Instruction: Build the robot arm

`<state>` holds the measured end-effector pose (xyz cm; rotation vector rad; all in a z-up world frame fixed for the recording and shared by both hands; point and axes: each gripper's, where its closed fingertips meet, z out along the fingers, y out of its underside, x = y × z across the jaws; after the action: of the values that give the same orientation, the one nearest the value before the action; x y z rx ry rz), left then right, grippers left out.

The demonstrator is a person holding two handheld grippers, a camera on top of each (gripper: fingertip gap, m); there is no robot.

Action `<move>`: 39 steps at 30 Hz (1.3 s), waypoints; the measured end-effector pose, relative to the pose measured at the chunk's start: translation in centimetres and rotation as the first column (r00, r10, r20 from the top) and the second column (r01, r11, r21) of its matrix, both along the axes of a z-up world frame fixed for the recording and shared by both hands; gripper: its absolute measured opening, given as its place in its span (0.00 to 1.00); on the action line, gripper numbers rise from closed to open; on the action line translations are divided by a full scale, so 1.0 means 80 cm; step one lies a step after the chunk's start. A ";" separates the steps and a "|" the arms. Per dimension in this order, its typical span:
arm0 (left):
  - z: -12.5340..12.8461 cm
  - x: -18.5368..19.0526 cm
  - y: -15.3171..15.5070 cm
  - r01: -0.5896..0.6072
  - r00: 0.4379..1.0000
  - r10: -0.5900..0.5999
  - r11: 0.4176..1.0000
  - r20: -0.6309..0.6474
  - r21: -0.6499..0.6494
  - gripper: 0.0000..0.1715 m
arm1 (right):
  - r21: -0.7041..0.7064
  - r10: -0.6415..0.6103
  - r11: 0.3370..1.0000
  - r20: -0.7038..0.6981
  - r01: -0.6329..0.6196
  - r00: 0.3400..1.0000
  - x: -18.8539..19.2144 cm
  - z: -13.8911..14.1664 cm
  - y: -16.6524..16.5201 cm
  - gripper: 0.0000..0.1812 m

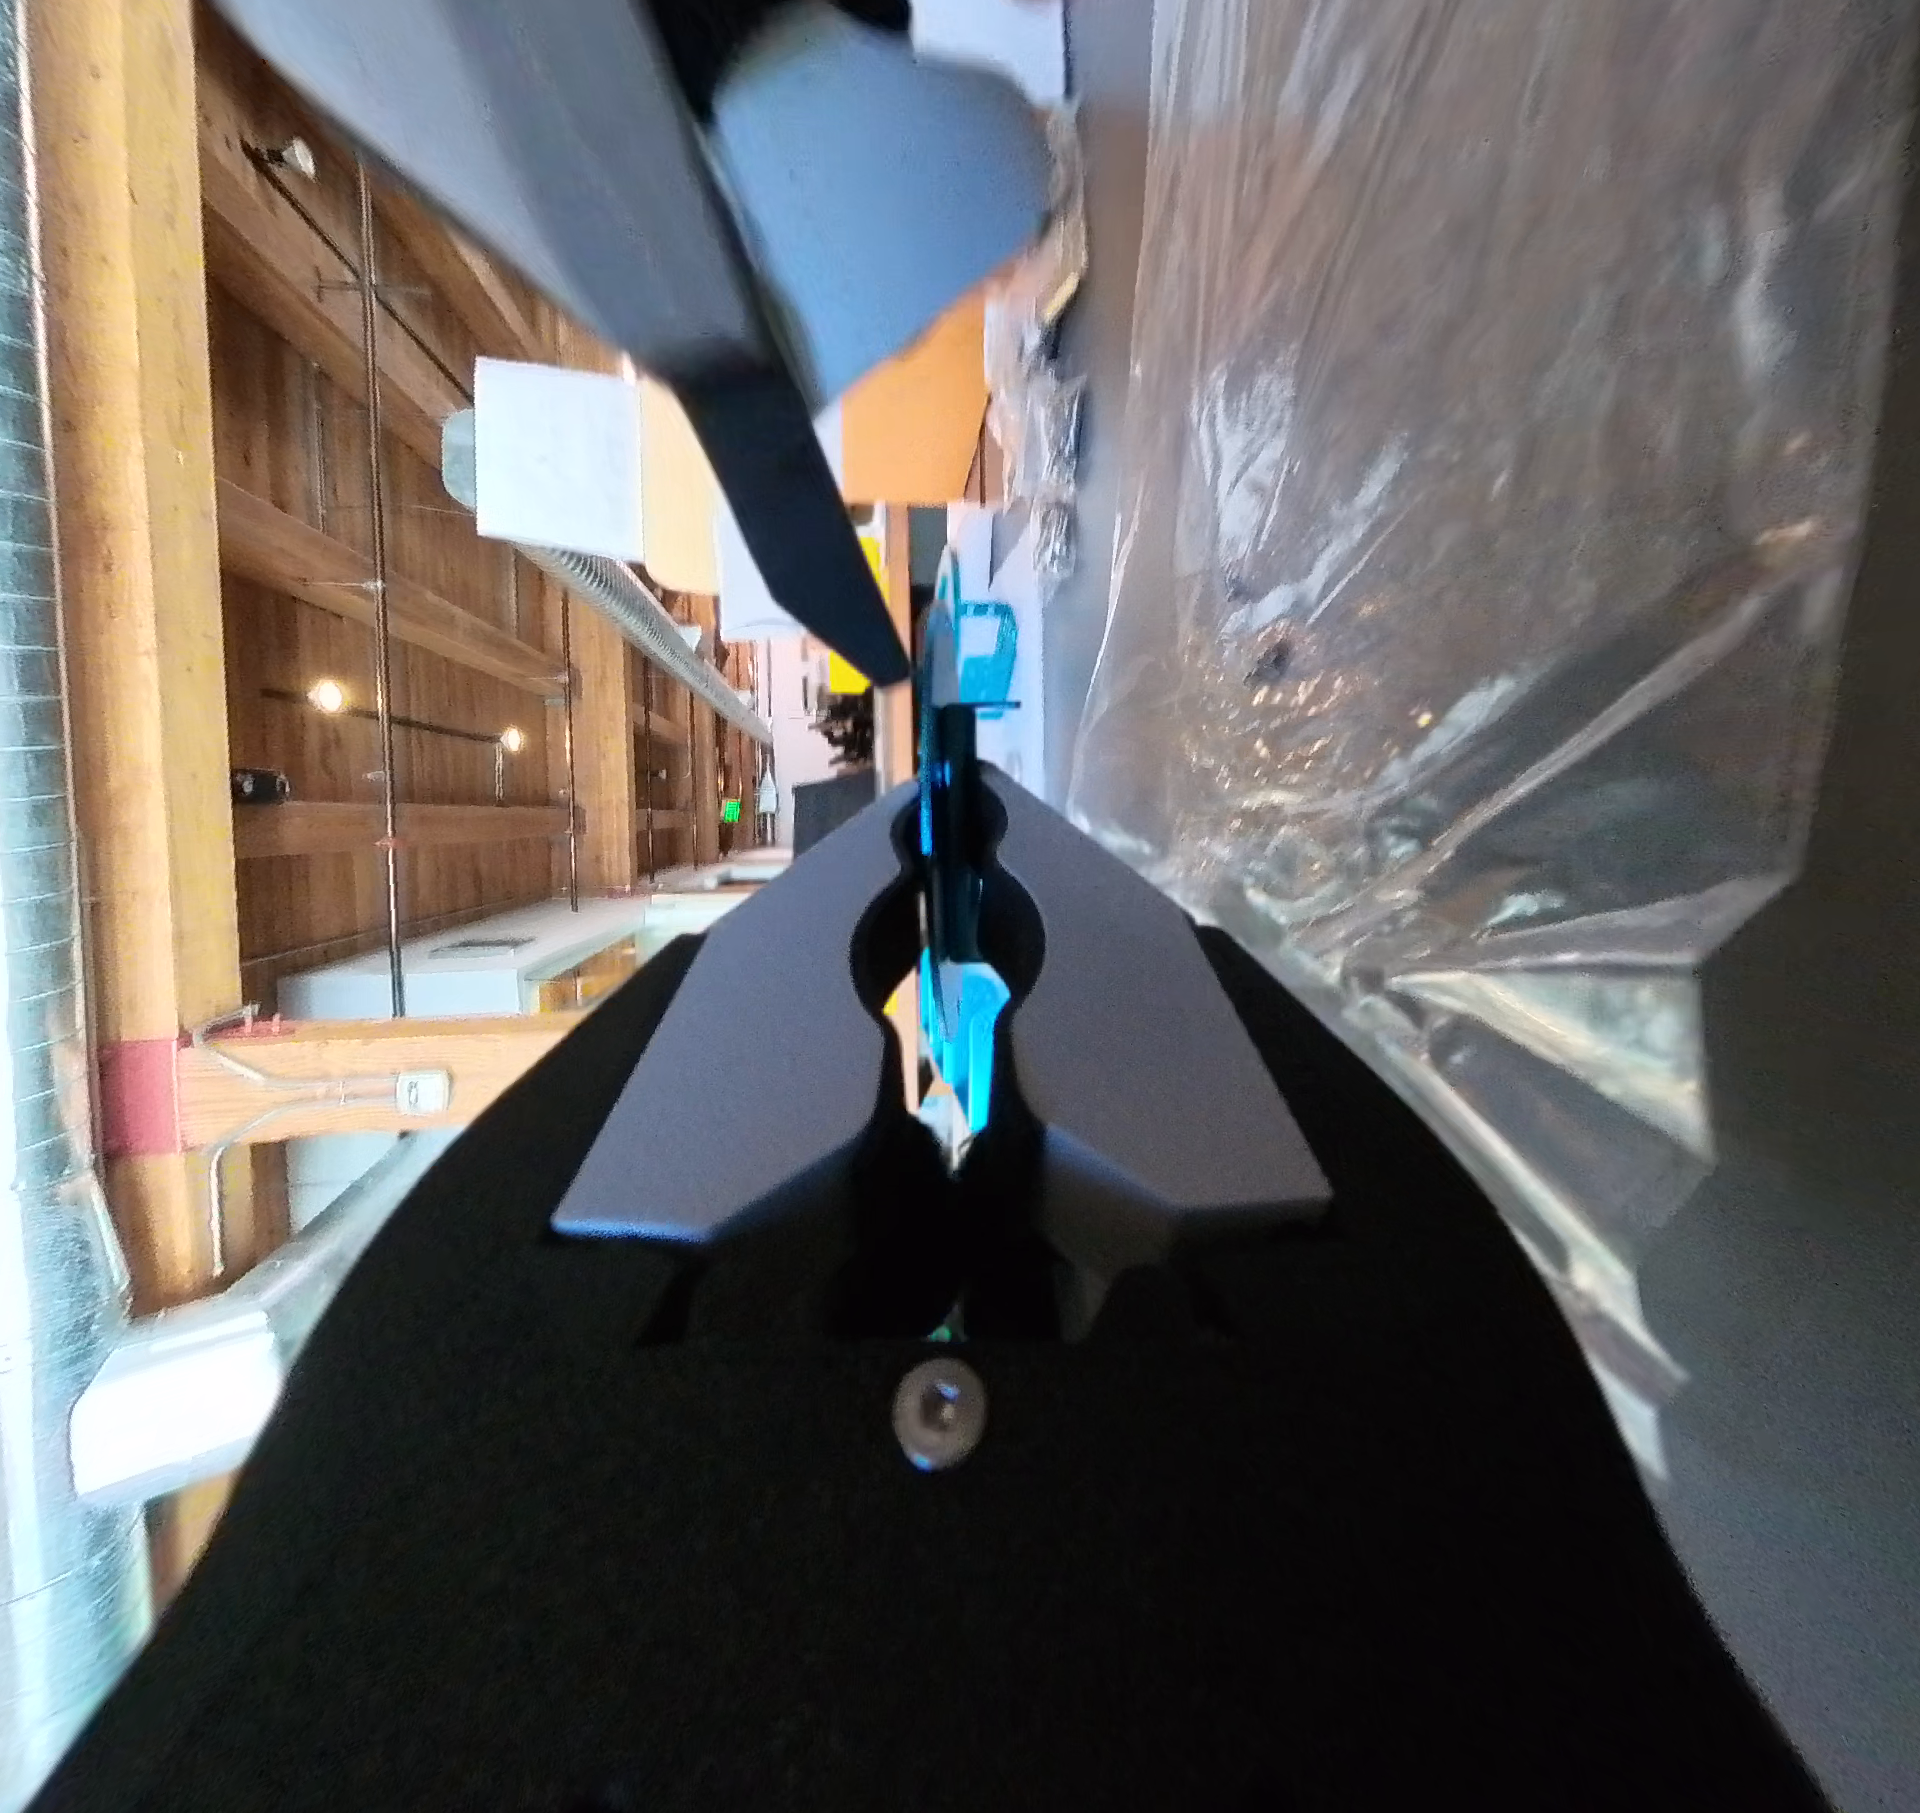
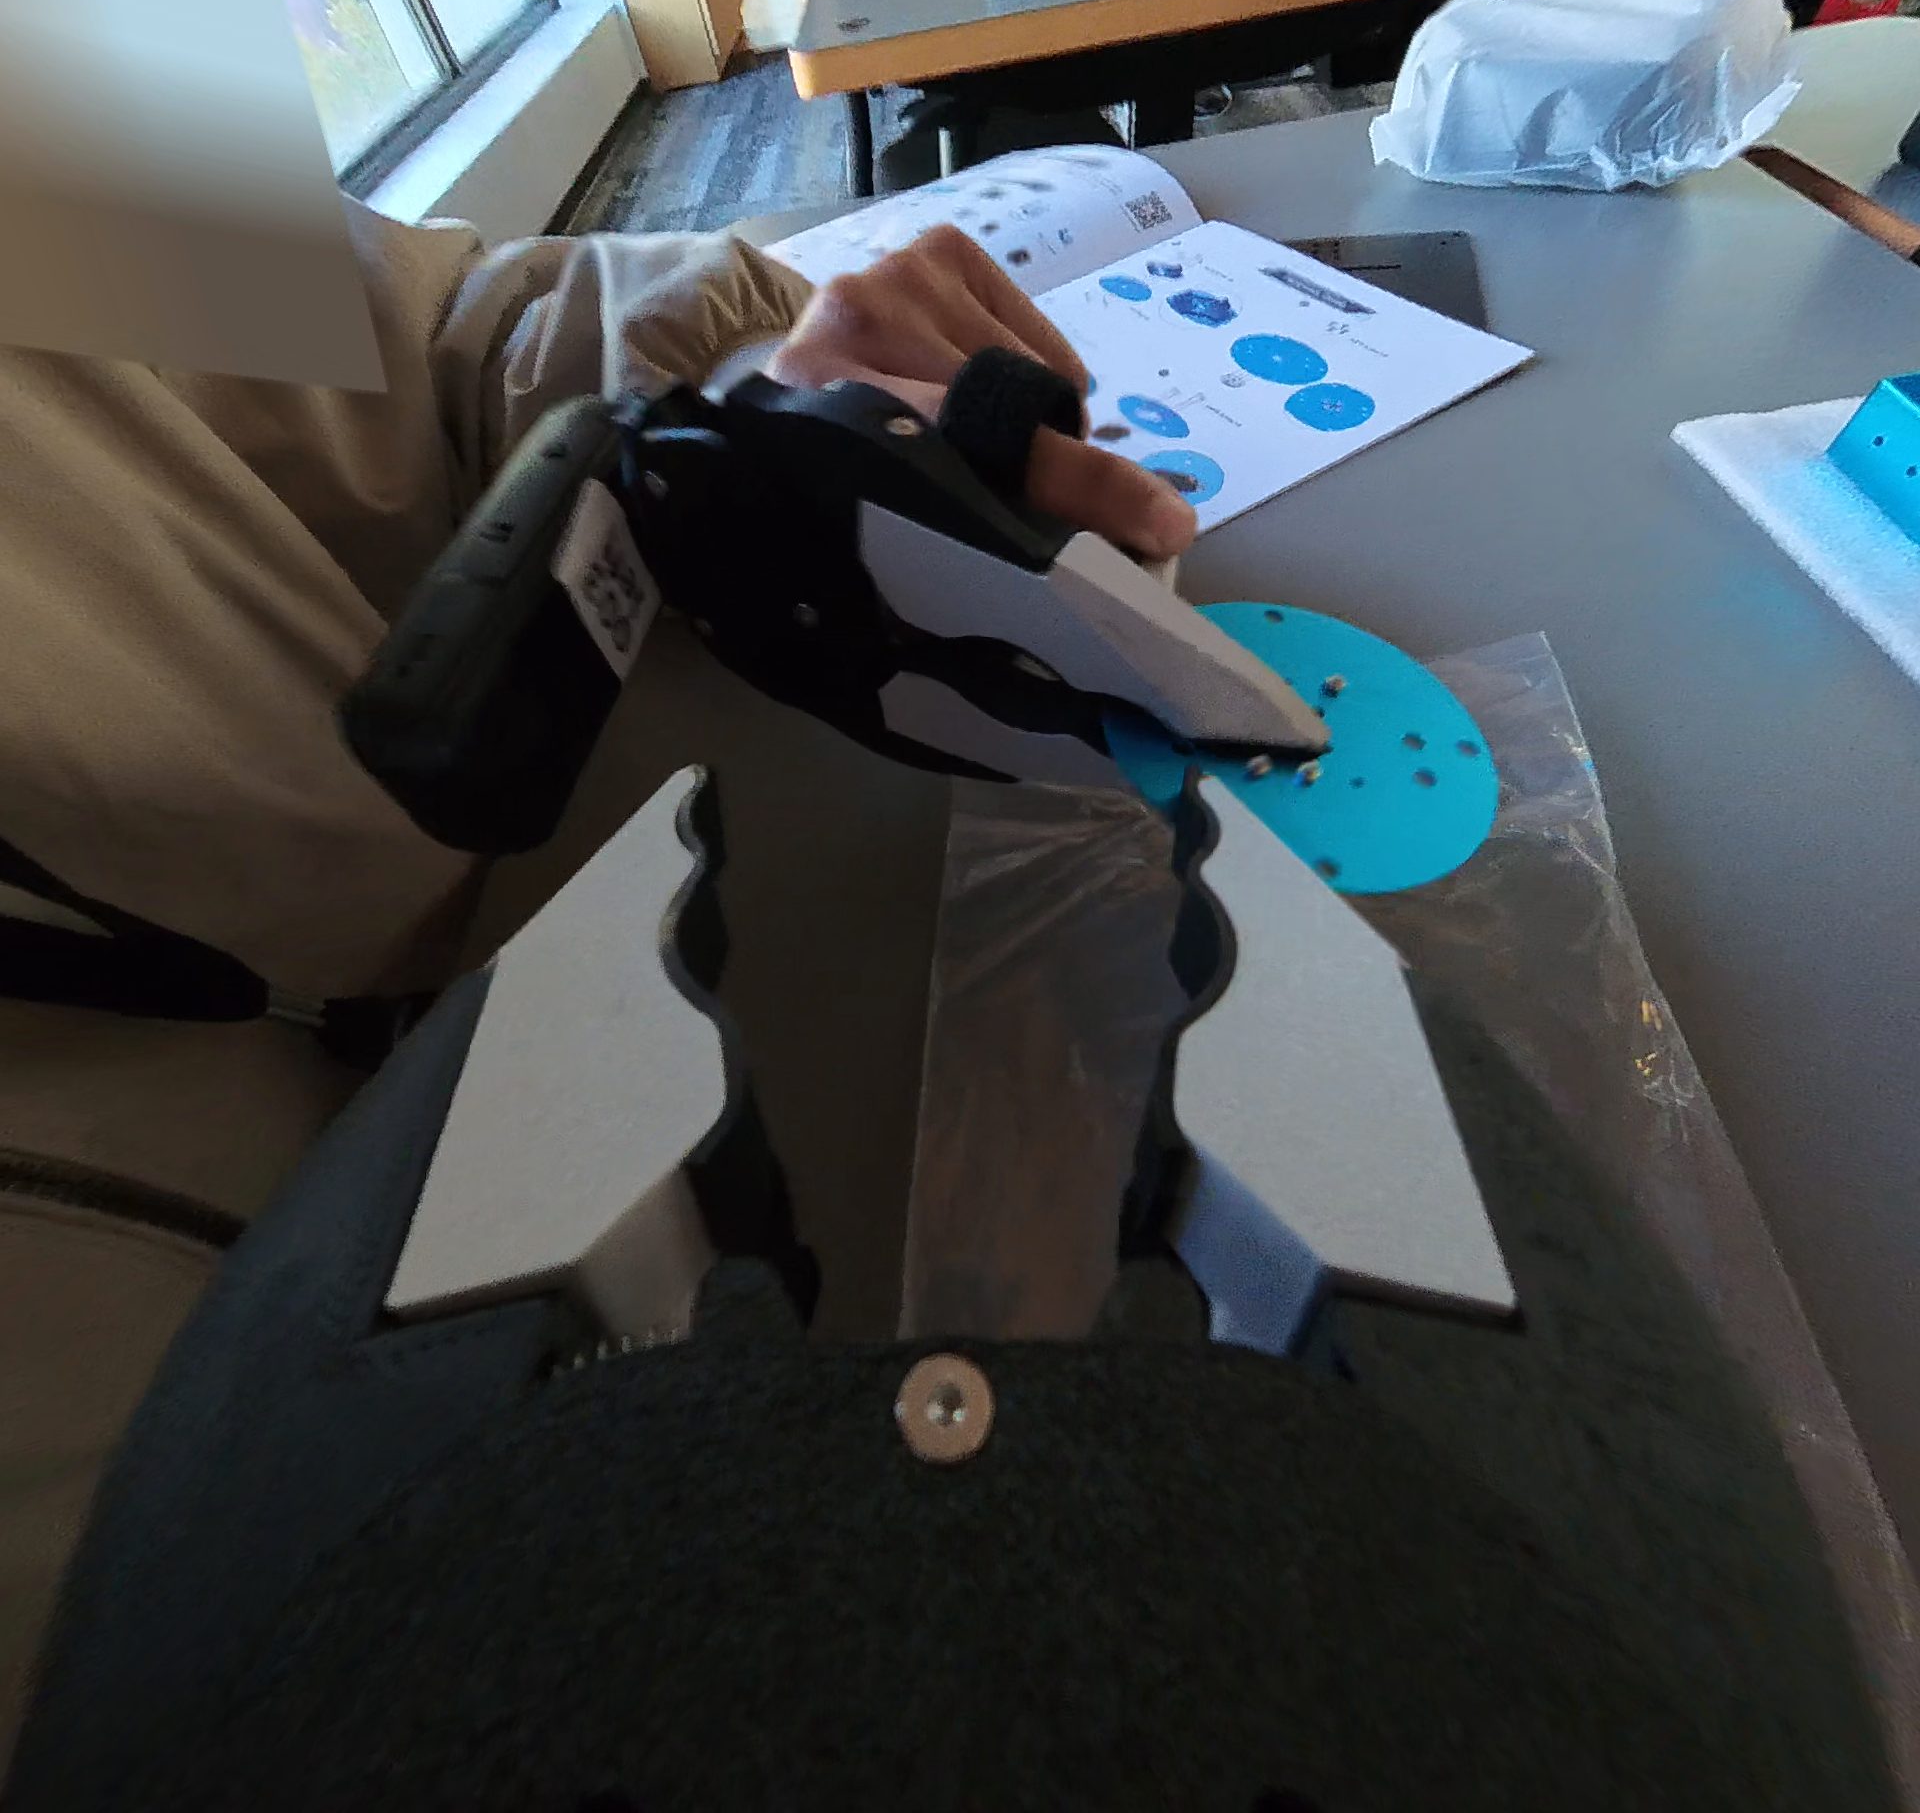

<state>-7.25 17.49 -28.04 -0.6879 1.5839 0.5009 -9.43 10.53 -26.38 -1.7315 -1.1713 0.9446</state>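
Note:
My left gripper [image 1: 951,807] is shut on the edge of a round blue metal disc [image 1: 977,1025], seen edge-on between its grey fingers. In the right wrist view the left gripper [image 2: 1304,745], held by a hand [image 2: 935,319], grips the blue disc [image 2: 1392,797], which has several holes and small screws. The disc is over a clear plastic bag [image 2: 1538,932] on the grey table [image 2: 1662,309]. My right gripper [image 2: 940,797] is open, just short of the disc, with the bag's near edge lying between its fingers. The bag [image 1: 1455,516] fills the right of the left wrist view.
An open instruction booklet [image 2: 1278,361] lies behind the disc. A white plastic-wrapped bundle [image 2: 1590,70] sits at the back right. A blue metal part [image 2: 1881,454] rests on white foam [image 2: 1766,485] at the right edge. The person's beige sleeve [image 2: 208,568] is at left.

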 end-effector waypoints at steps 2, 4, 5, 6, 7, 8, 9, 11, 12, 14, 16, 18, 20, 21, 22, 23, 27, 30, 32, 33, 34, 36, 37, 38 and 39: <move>0.003 -0.006 0.009 -0.019 1.000 0.019 1.000 0.009 -0.002 0.01 | 0.012 -0.013 1.000 -0.013 0.013 1.000 0.004 0.007 0.002 0.48; 0.005 -0.005 0.005 0.001 1.000 -0.001 1.000 0.019 -0.008 0.01 | 0.040 -0.058 0.998 -0.005 0.058 0.998 0.009 0.007 0.014 0.50; 0.005 -0.003 0.000 0.018 1.000 -0.018 1.000 0.018 0.000 0.01 | 0.053 -0.077 0.996 -0.006 0.077 0.997 0.011 0.007 0.020 0.51; 0.007 0.000 -0.005 0.030 0.999 -0.031 1.000 0.021 0.007 0.01 | 0.057 -0.082 0.995 -0.005 0.083 0.997 0.012 0.006 0.022 0.51; 0.008 0.002 -0.009 0.040 0.999 -0.040 0.999 0.025 0.010 0.01 | 0.050 -0.080 0.996 -0.001 0.080 0.997 0.011 0.004 0.022 0.51; 0.009 0.004 -0.012 0.050 0.998 -0.050 0.999 0.027 0.014 0.01 | 0.050 -0.083 0.995 0.004 0.083 0.997 0.010 0.002 0.022 0.52; 0.009 0.005 -0.013 0.053 0.998 -0.054 0.998 0.026 0.019 0.01 | 0.052 -0.079 0.996 0.015 0.079 0.997 0.009 -0.001 0.022 0.52; 0.008 0.005 -0.013 0.052 0.998 -0.053 0.998 0.018 0.030 0.01 | 0.052 -0.073 0.996 0.025 0.072 0.997 0.005 -0.005 0.020 0.53; 0.007 0.005 -0.013 0.053 0.998 -0.054 0.998 0.015 0.029 0.01 | 0.050 -0.066 0.997 0.025 0.065 0.997 0.002 -0.006 0.018 0.53; 0.003 0.005 -0.012 0.048 0.999 -0.048 0.999 0.005 0.021 0.01 | 0.044 -0.062 0.997 0.034 0.060 0.997 0.000 -0.009 0.016 0.54; 0.000 0.003 -0.006 0.027 1.000 -0.027 1.000 -0.003 0.015 0.01 | 0.031 -0.030 0.999 0.026 0.029 0.999 0.000 -0.007 0.009 0.48; 0.003 -0.004 0.008 -0.009 1.000 0.009 1.000 -0.001 0.017 0.01 | 0.007 0.013 1.000 -0.020 -0.013 1.000 -0.006 0.003 -0.002 0.45; 0.006 -0.009 0.011 -0.003 1.000 0.003 1.000 0.008 0.003 0.01 | 0.078 -0.043 0.996 0.040 0.040 0.998 0.004 -0.002 0.012 0.46; 0.006 -0.009 0.009 0.004 1.000 -0.004 1.000 0.005 0.010 0.01 | 0.075 -0.051 0.996 0.024 0.049 0.998 0.006 0.002 0.014 0.47; 0.006 -0.006 0.005 0.015 1.000 -0.015 1.000 0.000 0.023 0.01 | 0.055 -0.049 0.997 -0.007 0.049 0.999 0.005 0.007 0.014 0.48; 0.005 -0.003 0.000 0.028 1.000 -0.028 0.999 -0.005 0.029 0.01 | 0.045 -0.049 0.998 -0.024 0.050 0.999 0.005 0.008 0.014 0.50; 0.003 0.006 -0.011 0.055 0.998 -0.055 0.998 -0.007 0.037 0.01 | 0.044 -0.037 0.998 0.016 0.036 0.999 0.000 -0.003 0.010 0.52; 0.001 0.005 -0.009 0.048 0.999 -0.048 0.998 -0.011 0.034 0.01 | 0.039 -0.032 0.999 0.018 0.032 0.999 -0.004 -0.007 0.008 0.53; 0.000 0.005 -0.008 0.041 0.999 -0.040 0.999 -0.015 0.031 0.01 | 0.022 -0.034 0.999 0.014 0.034 0.999 -0.005 -0.008 0.007 0.55; -0.001 0.005 -0.006 0.034 0.999 -0.034 0.999 -0.015 0.028 0.01 | 0.010 -0.029 1.000 0.008 0.029 1.000 -0.005 -0.007 0.005 0.55; -0.002 0.003 0.001 0.007 1.000 -0.007 1.000 -0.013 0.027 0.01 | -0.002 0.007 1.000 -0.014 -0.007 1.000 -0.007 -0.002 -0.003 0.47; 0.002 -0.003 0.011 -0.008 1.000 0.008 1.000 -0.006 0.023 0.01 | -0.009 0.030 1.000 -0.024 -0.030 0.999 -0.010 0.002 -0.010 0.47; 0.004 -0.005 0.010 0.007 1.000 -0.007 1.000 0.006 0.005 0.01 | 0.050 -0.014 0.999 0.044 0.012 0.999 -0.002 -0.006 0.002 0.46; 0.005 -0.005 0.008 0.014 1.000 -0.013 1.000 0.015 -0.006 0.01 | 0.068 -0.035 0.997 0.061 0.031 0.997 0.006 -0.006 0.008 0.46; 0.005 -0.004 0.004 0.029 0.999 -0.029 1.000 0.016 -0.010 0.01 | 0.040 -0.024 0.999 0.011 0.024 1.000 0.008 0.003 0.006 0.47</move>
<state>-7.54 17.78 -27.64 -0.6742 1.5801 0.4647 -8.76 11.02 -26.10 -1.7176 -1.1663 0.8926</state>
